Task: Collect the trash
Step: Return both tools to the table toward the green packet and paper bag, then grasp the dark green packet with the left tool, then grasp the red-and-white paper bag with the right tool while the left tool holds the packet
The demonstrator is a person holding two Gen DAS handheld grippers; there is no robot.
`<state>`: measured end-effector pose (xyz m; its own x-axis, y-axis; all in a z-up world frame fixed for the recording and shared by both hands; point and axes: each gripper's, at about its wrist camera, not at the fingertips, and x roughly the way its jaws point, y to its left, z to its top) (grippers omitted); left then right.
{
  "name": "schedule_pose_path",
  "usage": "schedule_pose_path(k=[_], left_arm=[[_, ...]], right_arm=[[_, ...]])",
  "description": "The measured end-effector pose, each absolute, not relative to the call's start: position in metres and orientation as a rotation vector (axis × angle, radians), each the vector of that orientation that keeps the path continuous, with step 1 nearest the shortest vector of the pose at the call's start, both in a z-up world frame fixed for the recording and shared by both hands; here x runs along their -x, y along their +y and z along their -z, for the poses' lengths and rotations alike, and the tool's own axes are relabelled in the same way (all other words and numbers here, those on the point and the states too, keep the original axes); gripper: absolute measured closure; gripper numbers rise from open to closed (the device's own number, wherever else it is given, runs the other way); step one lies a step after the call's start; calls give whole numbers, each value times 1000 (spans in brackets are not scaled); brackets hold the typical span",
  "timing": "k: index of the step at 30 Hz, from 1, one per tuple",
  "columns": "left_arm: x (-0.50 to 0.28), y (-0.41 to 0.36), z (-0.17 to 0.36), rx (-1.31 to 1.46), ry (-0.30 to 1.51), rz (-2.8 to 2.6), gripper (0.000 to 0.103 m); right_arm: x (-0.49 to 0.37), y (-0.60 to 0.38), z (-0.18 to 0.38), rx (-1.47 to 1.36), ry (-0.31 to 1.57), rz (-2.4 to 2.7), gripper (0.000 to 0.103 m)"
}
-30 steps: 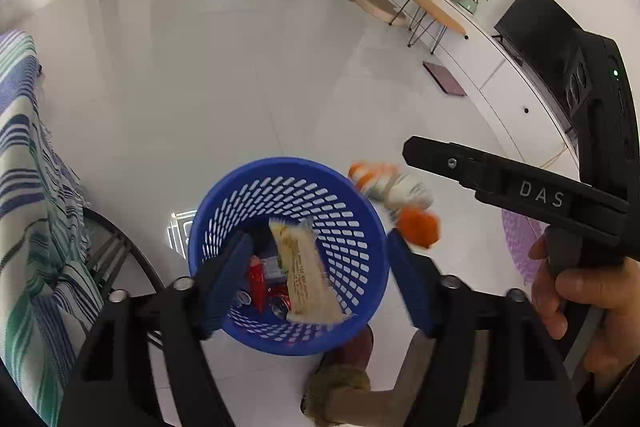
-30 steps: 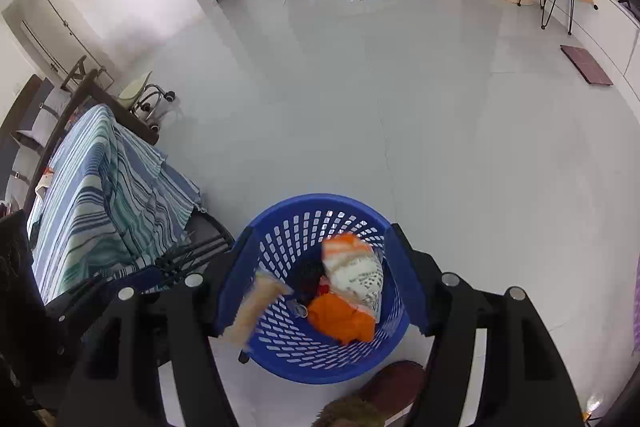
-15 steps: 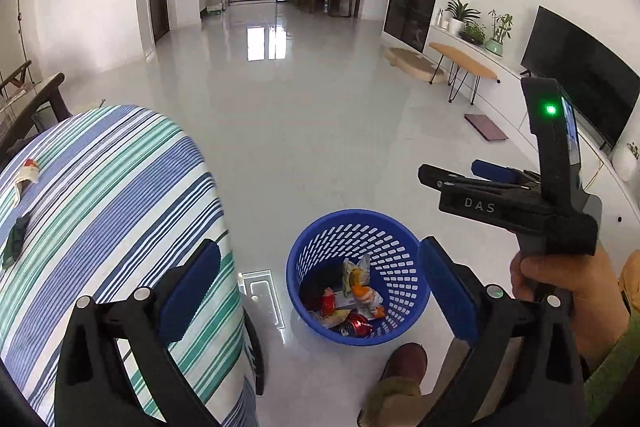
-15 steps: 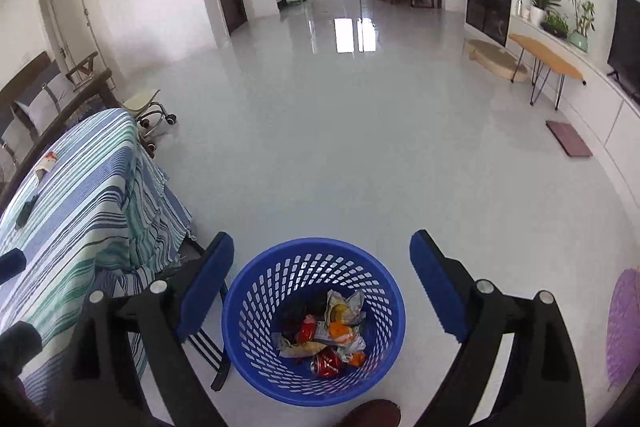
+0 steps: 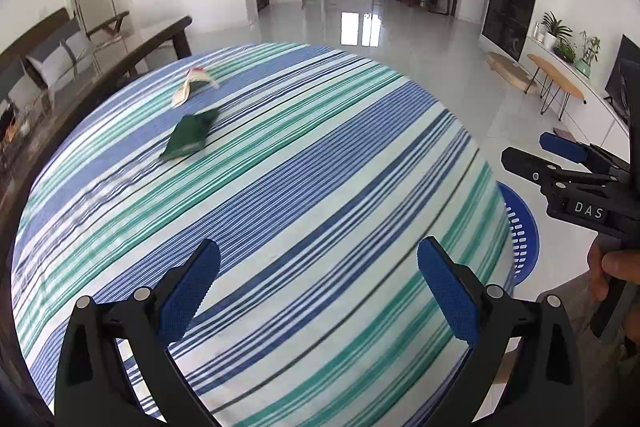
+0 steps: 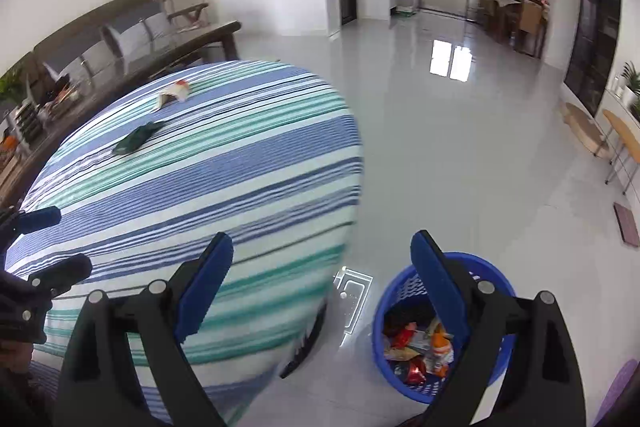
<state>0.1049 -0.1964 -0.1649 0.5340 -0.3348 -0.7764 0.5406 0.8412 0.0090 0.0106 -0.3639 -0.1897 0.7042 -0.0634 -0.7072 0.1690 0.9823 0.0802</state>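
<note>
Both of your grippers have their jaws spread wide with nothing between them: the left gripper hangs over the striped cloth, and the right gripper straddles the table's edge and the basket.

Your left jaws opened further earlier in the last second and now hold steady; the right ones did the same. Each finger carries a blue pad with a fine dotted grip surface on a black hinged frame.

The tablecloth is soft woven fabric in blue, teal and white stripes, draped over the rounded table edge. 2 pieces of trash lie on its far left part, close together: a flat dark green packet and a crumpled cream wrapper with a red tip.

Beside the table's right edge stands the round blue plastic basket with slotted walls, holding crinkled wrappers. Beyond it the glossy tiled floor lies open. A dark wooden bench runs behind the table.
</note>
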Motion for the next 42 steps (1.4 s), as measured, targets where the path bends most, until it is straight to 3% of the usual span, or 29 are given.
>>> schedule_pose_path(k=[9, 16, 25, 28, 31, 32, 42], left_arm=[[-165, -104, 165, -82, 977, 520, 5], [-244, -127, 155, -134, 1013, 522, 5], [-322, -176, 199, -216, 1048, 436, 6], [-324, -184, 205, -272, 1018, 427, 20], [-321, -184, 200, -269, 987, 456, 59], [-320, -183, 199, -270, 987, 464, 64], [-280, -89, 189, -105, 1003, 440, 67]], right_arm=[[-74, -262, 209, 2, 921, -84, 15], [-71, -257, 218, -10, 945, -110, 15], [-71, -280, 213, -27, 956, -97, 15], [-85, -292, 207, -13, 957, -79, 15], [-108, -304, 201, -25, 950, -56, 15], [-117, -308, 199, -39, 946, -50, 15], [-275, -254, 205, -144, 951, -191, 15]])
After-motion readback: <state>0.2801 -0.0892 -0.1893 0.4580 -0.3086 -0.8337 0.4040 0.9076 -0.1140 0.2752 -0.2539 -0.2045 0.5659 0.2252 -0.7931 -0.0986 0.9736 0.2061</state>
